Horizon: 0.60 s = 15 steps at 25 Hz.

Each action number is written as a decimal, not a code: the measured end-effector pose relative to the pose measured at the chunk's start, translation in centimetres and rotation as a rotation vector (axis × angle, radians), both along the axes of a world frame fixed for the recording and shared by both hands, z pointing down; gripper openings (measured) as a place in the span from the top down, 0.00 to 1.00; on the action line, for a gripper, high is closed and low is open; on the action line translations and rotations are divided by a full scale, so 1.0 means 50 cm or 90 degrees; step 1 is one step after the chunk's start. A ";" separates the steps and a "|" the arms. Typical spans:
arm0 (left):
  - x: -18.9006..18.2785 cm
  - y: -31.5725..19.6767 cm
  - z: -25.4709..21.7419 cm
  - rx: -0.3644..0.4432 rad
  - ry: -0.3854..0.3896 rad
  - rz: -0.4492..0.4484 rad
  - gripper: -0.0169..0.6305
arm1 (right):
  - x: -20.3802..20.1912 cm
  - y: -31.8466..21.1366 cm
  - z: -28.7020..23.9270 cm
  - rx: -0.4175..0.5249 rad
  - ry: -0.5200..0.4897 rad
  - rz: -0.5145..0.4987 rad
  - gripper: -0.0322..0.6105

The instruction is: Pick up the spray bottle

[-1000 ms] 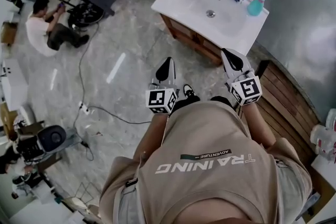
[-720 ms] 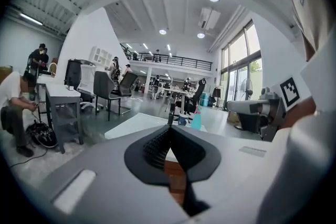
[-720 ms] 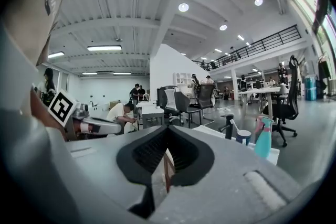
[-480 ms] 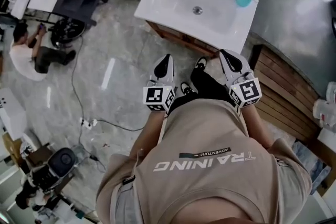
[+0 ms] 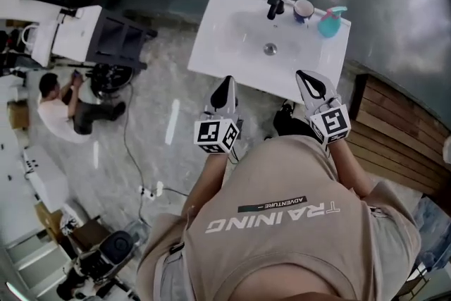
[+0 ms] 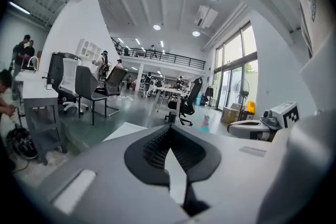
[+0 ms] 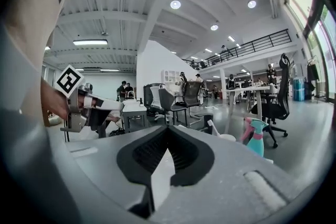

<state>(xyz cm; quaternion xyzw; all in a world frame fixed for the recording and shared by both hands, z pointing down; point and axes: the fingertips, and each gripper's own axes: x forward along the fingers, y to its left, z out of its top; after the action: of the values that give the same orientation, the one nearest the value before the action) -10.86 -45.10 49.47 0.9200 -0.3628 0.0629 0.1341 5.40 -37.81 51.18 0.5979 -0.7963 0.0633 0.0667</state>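
– Two grippers are shown; how are the jaws set?
– Both pairs are closed tip to tip. Nothing is held by the left gripper (image 5: 225, 84), and nothing by the right gripper (image 5: 308, 79).
– Where is the spray bottle found?
– The spray bottle (image 5: 329, 22) is stood upright at the far right corner of the white basin top (image 5: 225, 46). A cup (image 5: 304, 9) is set just beside it, and a black tap (image 5: 275, 0) at the cup's other side. The bottle is kept well apart from both grippers.
– What room is left around the edges?
– In the head view the right gripper's tip is seen over the near edge, the left one's just at it. Bare white surface is left between that edge and the bottle. A wooden platform (image 5: 402, 130) is set close at the right; open floor (image 5: 162, 102) is left at the left.
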 end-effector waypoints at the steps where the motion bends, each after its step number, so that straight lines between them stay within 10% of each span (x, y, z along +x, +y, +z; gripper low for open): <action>1: 0.014 -0.020 -0.004 0.006 -0.005 0.005 0.95 | 0.013 -0.020 0.003 0.005 0.009 0.003 0.95; 15: 0.258 -0.123 -0.006 0.031 -0.024 0.184 0.95 | 0.212 -0.068 0.013 -0.018 0.012 0.168 0.95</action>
<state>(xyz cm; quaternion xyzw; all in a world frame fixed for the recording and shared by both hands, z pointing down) 2.02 -51.25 49.19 0.9643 -0.2302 0.0904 0.0947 16.03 -41.22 51.80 0.6972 -0.7089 0.0770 0.0734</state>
